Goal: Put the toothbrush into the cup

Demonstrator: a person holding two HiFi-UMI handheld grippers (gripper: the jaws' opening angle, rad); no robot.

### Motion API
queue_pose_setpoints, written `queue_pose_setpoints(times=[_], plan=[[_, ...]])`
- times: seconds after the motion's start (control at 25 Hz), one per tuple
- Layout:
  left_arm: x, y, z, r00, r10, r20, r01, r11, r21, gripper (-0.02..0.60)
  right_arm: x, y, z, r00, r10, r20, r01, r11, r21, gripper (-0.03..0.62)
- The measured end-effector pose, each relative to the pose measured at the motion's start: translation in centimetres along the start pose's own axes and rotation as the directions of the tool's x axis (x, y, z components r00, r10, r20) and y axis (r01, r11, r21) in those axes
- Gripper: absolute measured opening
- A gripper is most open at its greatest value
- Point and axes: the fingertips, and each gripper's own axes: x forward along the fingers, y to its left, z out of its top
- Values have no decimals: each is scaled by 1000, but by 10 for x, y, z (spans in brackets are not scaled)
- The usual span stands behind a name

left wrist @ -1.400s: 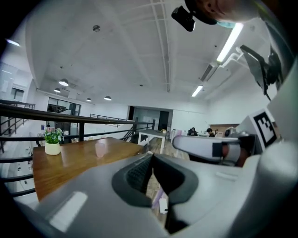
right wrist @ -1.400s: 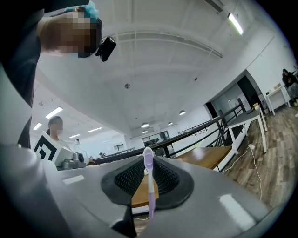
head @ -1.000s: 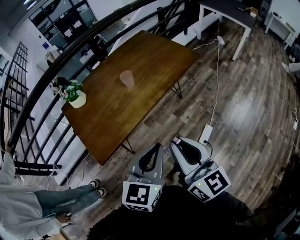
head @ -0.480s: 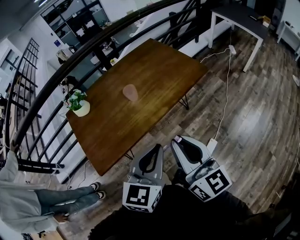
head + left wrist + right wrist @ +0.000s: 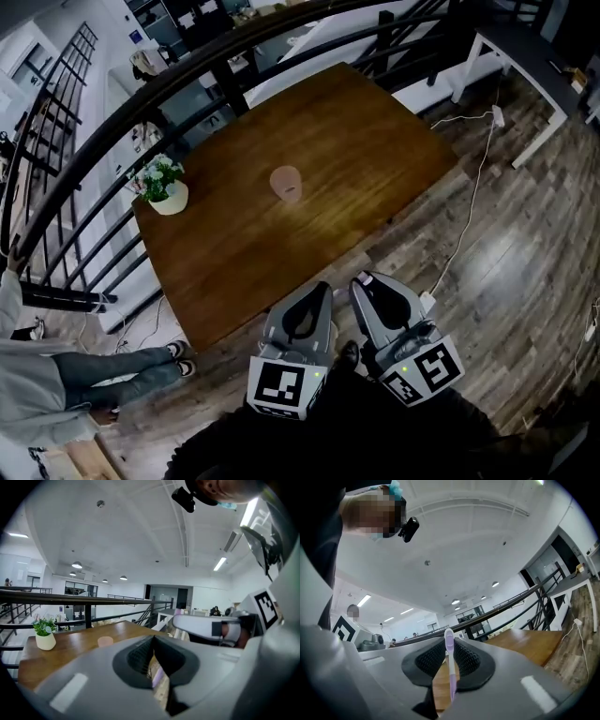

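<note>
A pink cup [image 5: 286, 182] stands upright near the middle of the brown wooden table [image 5: 356, 122]; the left gripper view also catches the cup [image 5: 105, 641]. My right gripper [image 5: 449, 644] is shut on a white and purple toothbrush [image 5: 450, 667], which stands upright between the pads. In the head view the right gripper [image 5: 364, 279] and left gripper [image 5: 322, 286] hover side by side over the floor, just short of the table's near edge. The left gripper [image 5: 152, 641] has its pads together; a pale purple sliver shows in the slit below them, and I cannot tell what it is.
A potted plant [image 5: 167, 187] in a white pot sits at the table's left end. A dark railing [image 5: 141, 103] runs behind the table. A person's legs [image 5: 112, 375] stand at the left. A white cable and power strip [image 5: 427, 302] lie on the wooden floor at the right.
The table and cup have come nearer and lower in the head view as both grippers moved toward the table together. The toothbrush stays gripped.
</note>
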Motion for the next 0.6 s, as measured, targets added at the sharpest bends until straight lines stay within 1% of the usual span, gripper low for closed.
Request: queue_pose_setpoints(times=[0.08,0.2,0.28,0.6], plan=[[15,17,1,1000,8,-9,-8,1000,-13,9,22,-8,-3,1000,7,-17,-7,1000,6,55],[35,46,9,1000,30,-1,-30,999,-34,9,56,-15,-3,999,27,-40,-27,1000,0,55],[47,64,20,999,38,21,-37,998,-47,9,79,-17,4,998,40,-42,-41,999,-23,55],[68,131,65,992,47,120,-42,998,-44,9,155,-12,38,999,51,-10,-51,993,-110,55]])
